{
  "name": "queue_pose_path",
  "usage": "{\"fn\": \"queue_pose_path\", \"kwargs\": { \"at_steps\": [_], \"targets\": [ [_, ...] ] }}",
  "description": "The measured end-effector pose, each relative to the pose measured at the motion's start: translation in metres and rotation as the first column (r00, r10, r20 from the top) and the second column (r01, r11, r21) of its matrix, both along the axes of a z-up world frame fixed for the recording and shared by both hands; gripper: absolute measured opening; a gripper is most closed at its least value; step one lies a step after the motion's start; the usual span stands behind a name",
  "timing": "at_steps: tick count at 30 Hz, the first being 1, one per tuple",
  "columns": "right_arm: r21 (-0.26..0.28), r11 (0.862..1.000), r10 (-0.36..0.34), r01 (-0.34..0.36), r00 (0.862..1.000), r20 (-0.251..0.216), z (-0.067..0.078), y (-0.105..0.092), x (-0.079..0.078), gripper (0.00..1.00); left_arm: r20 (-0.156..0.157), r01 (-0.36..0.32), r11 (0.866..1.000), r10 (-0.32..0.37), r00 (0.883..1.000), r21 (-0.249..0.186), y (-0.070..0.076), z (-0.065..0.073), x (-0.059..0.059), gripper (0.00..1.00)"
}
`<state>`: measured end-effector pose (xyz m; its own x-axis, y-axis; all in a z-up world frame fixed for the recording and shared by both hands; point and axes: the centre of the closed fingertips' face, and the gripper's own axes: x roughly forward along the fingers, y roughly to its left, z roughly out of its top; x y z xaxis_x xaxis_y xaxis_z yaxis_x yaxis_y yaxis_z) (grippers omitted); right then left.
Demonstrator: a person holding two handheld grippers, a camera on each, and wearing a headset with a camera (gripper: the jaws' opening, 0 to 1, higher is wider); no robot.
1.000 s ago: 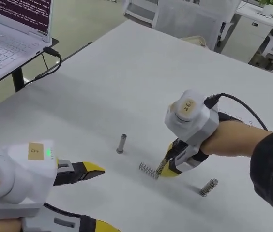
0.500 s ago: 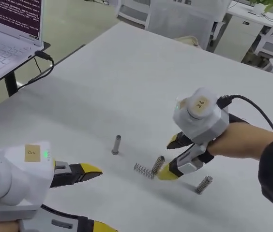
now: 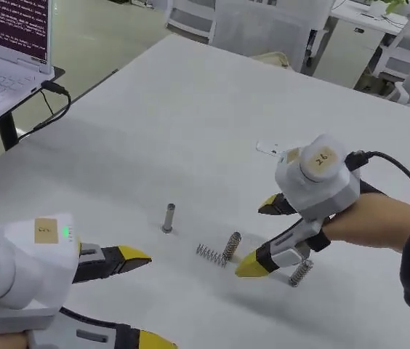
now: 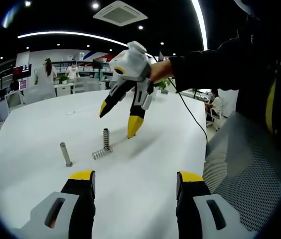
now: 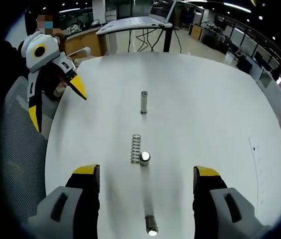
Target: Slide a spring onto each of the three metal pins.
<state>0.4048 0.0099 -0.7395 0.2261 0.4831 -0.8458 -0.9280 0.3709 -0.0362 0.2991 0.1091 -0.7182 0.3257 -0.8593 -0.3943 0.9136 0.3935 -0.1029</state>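
Since a second ago the right gripper point(image 3: 257, 238) has let go of the sprung pin point(image 3: 232, 246) and lifted off it. Its jaws, then closed around that pin, now stand spread wide.

Head view: the sprung pin stands upright on the table point(image 3: 212, 123), free of the gripper's lower tip, which hangs just beside it. A loose spring point(image 3: 207, 254) lies flat, touching or nearly touching the pin's foot. A bare pin point(image 3: 169, 217) stands upright, apart to the left. A third spring point(image 3: 300, 273) lies aslant under the right gripper's body. The left gripper point(image 3: 145, 298) hovers low at the near edge, jaws released and holding nothing. A laptop point(image 3: 9, 43) sits off the table's far left.

Left gripper view: its own jaws point(image 4: 136, 177) are parted and empty over the table point(image 4: 145, 174). Ahead, the bare pin point(image 4: 66, 154) stands left, and the sprung pin point(image 4: 106, 138) stands with the loose spring point(image 4: 100, 153) at its base. The right gripper point(image 4: 118, 122) hangs spread above them.

Right gripper view: its jaws point(image 5: 145, 172) are wide and empty. The sprung pin point(image 5: 144, 158) is between them, seen from above, with the loose spring point(image 5: 135, 148) alongside. The bare pin point(image 5: 143, 102) is farther on. The third spring point(image 5: 151, 225), a bright metal end showing in it, is nearest. The left gripper point(image 5: 57, 105) is at upper left.
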Motion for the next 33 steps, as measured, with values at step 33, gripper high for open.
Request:
{"fn": "queue_pose_path", "kwargs": {
  "at_steps": [33],
  "targets": [
    [0.277,0.925,-0.3,0.261,0.948,0.109,0.041,-0.063,-0.024,0.82,0.008,0.01,1.0,-0.01,1.0,0.023,-0.012,0.004,0.02,0.58]
  ]
}}
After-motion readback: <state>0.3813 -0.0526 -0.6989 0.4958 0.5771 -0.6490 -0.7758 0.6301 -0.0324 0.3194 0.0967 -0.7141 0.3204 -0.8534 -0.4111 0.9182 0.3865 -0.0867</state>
